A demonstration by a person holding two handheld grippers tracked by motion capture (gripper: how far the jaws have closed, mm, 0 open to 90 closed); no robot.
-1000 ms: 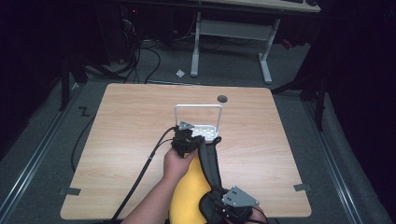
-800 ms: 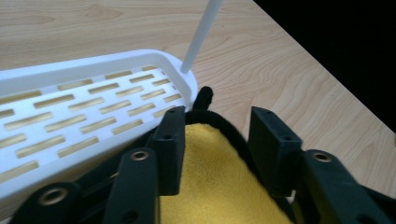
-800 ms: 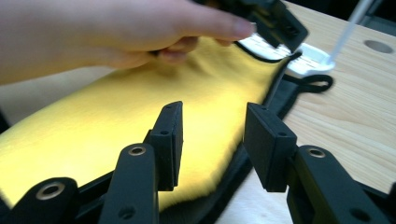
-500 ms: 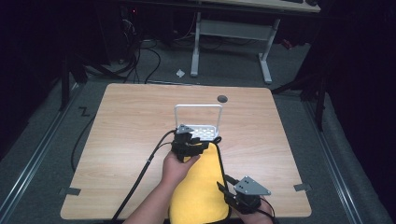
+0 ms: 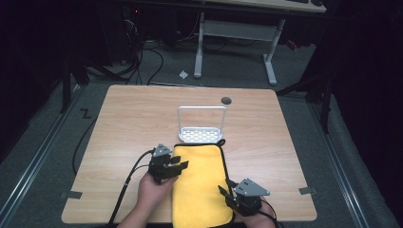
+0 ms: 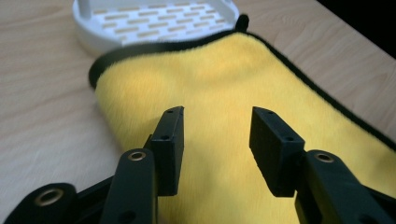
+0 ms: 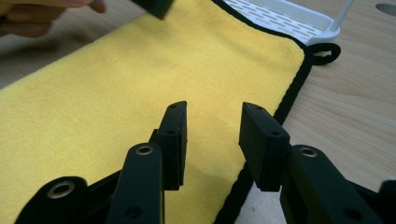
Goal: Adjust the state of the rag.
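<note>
One camera hangs high over the near edge of the wooden table (image 5: 133, 123), looking forward and down, far enough back to take in the whole tabletop and the dark floor beyond. The other two ride low on the handheld tools, each peering along its own black jaws, close to the surface. The left gripper view looks across the yellow towel (image 6: 224, 93) toward the white slotted rack (image 6: 154, 21) at its far end. The right gripper view faces that same way from the towel's opposite edge. All three share the towel and the rack.
</note>
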